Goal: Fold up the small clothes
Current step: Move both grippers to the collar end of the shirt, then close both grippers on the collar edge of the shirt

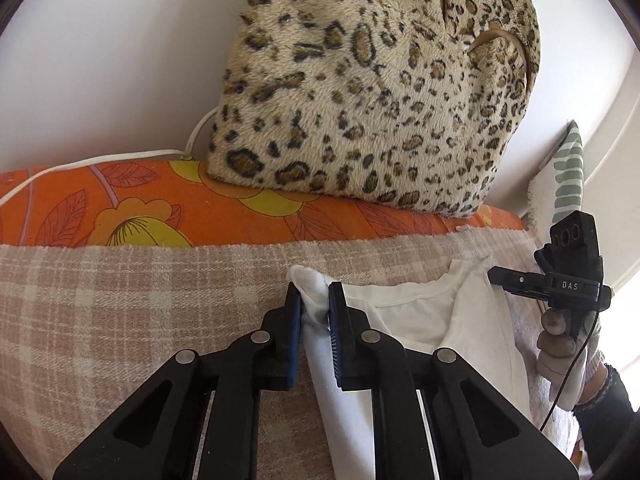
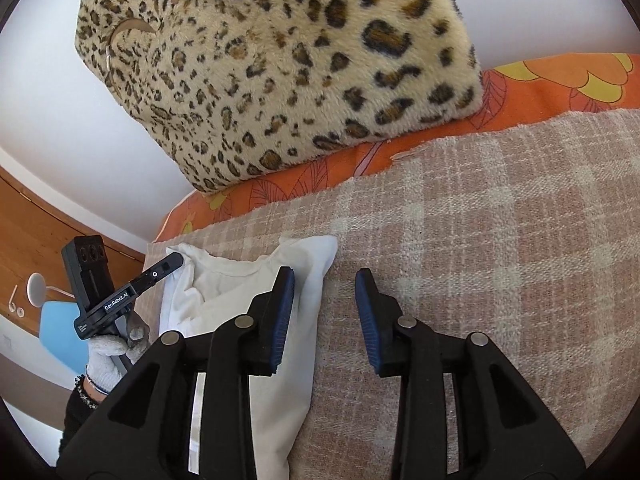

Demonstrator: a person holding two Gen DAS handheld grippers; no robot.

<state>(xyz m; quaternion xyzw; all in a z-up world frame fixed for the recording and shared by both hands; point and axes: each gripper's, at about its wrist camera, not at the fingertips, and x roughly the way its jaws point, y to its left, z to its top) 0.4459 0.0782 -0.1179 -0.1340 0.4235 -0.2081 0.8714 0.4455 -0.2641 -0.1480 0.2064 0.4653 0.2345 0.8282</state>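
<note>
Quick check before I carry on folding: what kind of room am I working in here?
Most likely a bedroom or living room at home: the white garment lies on a plaid blanket over an orange floral sheet, with a leopard-print cushion against a white wall.

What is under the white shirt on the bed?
The white shirt lies on a pink checked blanket, which overlaps an orange floral sheet at its far edge. Whatever lies directly beneath the shirt is covered.
</note>
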